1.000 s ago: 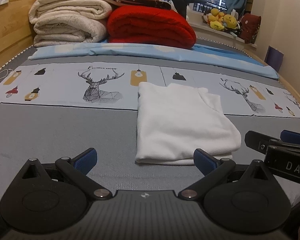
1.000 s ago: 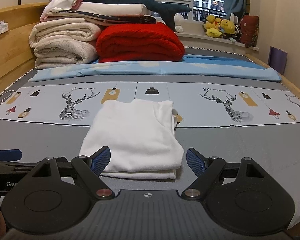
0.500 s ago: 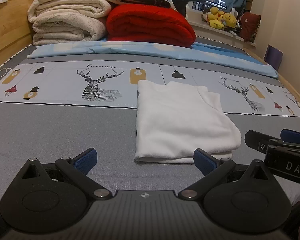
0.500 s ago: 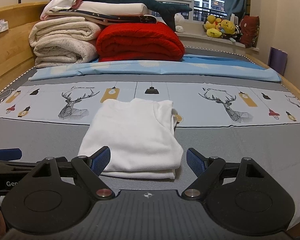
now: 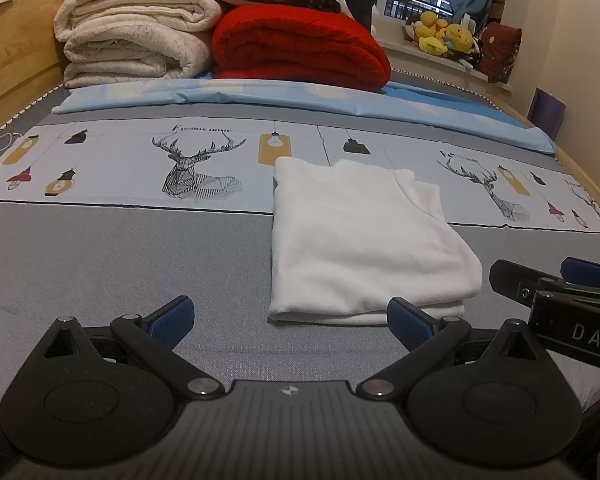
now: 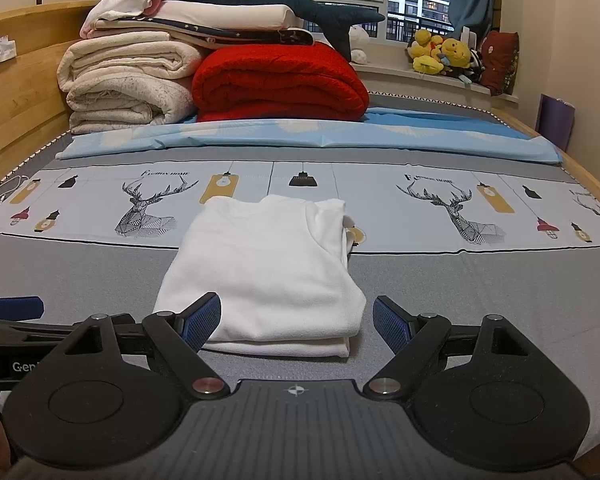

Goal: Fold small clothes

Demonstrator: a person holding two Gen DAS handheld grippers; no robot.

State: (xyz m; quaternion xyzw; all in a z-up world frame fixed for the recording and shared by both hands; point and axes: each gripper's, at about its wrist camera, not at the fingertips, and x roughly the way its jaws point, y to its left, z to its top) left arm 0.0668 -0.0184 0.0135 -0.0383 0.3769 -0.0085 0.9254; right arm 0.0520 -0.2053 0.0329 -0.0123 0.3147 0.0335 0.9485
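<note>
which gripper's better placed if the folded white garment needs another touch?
Right, probably. The folded white garment lies centred between the right gripper jaws, its near edge just ahead. In the left view it lies off to the right of the left gripper. Both are open and empty.

I counted one folded white garment (image 6: pixel 268 268), one red blanket (image 6: pixel 278 82), two cream blankets (image 6: pixel 128 80), one shark plush (image 6: pixel 284 4), two full deer prints (image 6: pixel 150 210), and my two grippers (image 5: pixel 290 322) (image 6: pixel 296 320).
</note>
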